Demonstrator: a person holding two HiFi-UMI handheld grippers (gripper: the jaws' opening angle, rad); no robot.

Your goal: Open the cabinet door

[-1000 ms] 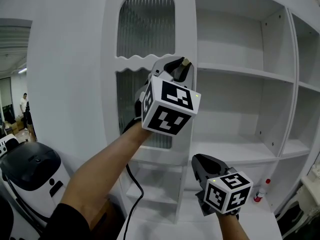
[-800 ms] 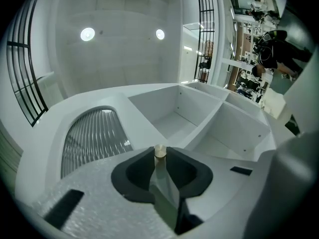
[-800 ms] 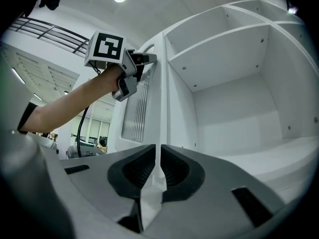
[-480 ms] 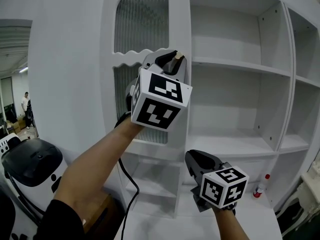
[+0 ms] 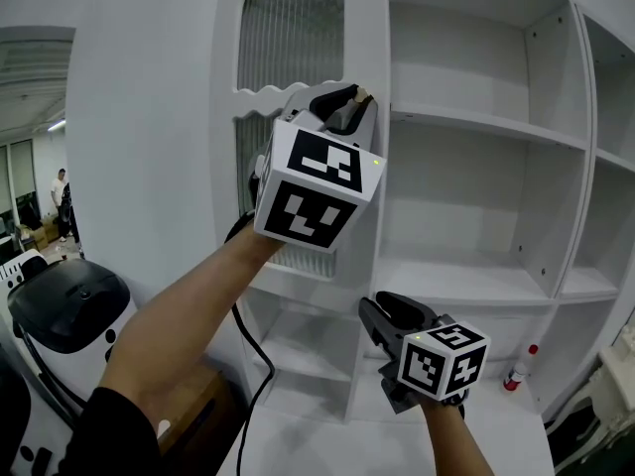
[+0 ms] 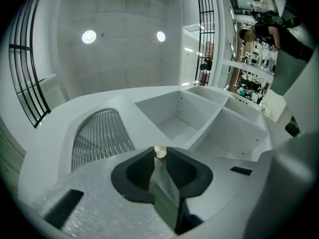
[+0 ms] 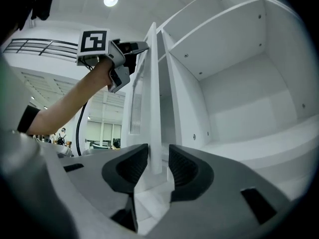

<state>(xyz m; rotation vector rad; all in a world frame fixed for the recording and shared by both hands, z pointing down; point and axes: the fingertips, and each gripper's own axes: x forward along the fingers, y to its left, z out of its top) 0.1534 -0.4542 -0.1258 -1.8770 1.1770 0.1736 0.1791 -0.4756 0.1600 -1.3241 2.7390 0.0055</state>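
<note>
The white cabinet door (image 5: 298, 48) with its ribbed glass panel stands swung out from the shelving. My left gripper (image 5: 347, 107) is raised and shut on the small brass door knob (image 5: 364, 95); in the left gripper view the knob (image 6: 159, 151) sits pinched at the tips of that gripper (image 6: 160, 163). Lower down, my right gripper (image 5: 382, 315) points level at the door's lower part. Its jaws have just been opening. In the right gripper view the door's edge (image 7: 152, 83) runs up between the jaws of the right gripper (image 7: 158, 166), and the pads stand clear of it.
Bare white shelves (image 5: 476, 127) fill the cabinet to the right. A red-capped bottle (image 5: 516, 373) stands at the bottom right. A black-and-white machine (image 5: 69, 315) sits at lower left, and a black cable (image 5: 248, 365) hangs from my left arm. A person (image 5: 62, 196) stands far off.
The right gripper's jaws have spread apart around the door's edge. My left gripper keeps its hold on the knob and has shifted slightly sideways with the door.
</note>
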